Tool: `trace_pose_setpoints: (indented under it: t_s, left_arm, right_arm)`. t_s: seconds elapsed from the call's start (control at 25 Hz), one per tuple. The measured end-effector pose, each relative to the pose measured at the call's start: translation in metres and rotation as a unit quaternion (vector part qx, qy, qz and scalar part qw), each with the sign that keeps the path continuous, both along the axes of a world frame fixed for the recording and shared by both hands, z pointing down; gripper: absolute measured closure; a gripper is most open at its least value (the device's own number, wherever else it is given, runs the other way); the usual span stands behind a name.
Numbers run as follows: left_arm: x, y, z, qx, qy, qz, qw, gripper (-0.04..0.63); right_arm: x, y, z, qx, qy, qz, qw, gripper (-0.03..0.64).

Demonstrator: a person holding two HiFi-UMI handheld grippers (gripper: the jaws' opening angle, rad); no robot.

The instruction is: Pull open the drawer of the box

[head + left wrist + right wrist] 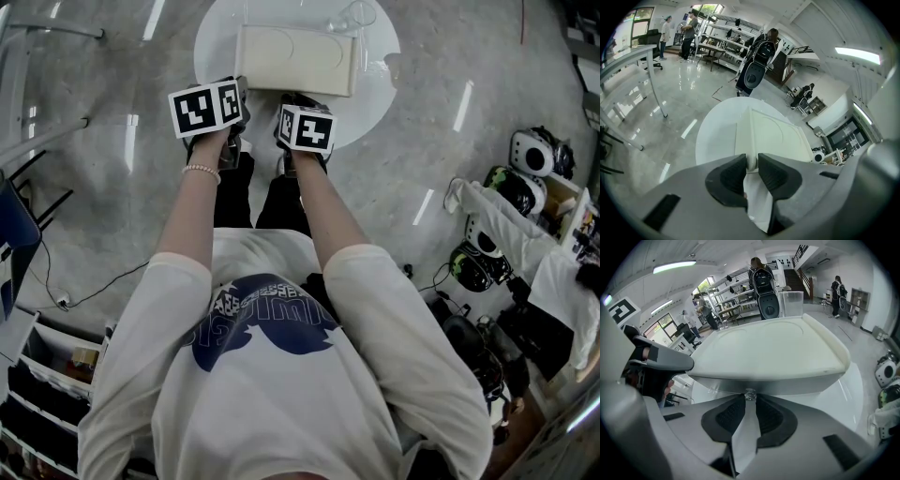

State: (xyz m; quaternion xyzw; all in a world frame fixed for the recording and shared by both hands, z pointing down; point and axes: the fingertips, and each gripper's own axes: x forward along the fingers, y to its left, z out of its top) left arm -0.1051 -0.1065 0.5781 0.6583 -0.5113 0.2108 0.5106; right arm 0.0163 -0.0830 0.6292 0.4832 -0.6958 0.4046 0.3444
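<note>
A cream box with a flat lid sits on a round white table. My left gripper meets the box's near left corner. In the left gripper view the left gripper is shut on that corner of the box. My right gripper is at the middle of the box's near face. In the right gripper view the grey drawer front runs under the lid, and a small clear knob sits pinched between the tips of the right gripper.
A clear plastic cup stands on the table behind the box. Helmets and bags lie on the floor to the right, a shelf unit at lower left. A desk stands to the left; people stand far off.
</note>
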Motion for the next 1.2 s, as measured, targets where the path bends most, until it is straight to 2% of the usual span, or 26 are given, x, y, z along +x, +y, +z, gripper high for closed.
trace_pose_setpoints:
  t_s: [1.2]
  left_arm:
    - [0.000, 0.002, 0.002, 0.000, -0.001, -0.002, 1.0000, 0.508]
  right_arm:
    - [0.001, 0.047, 0.003, -0.003, 0.003, -0.023, 1.000, 0.551]
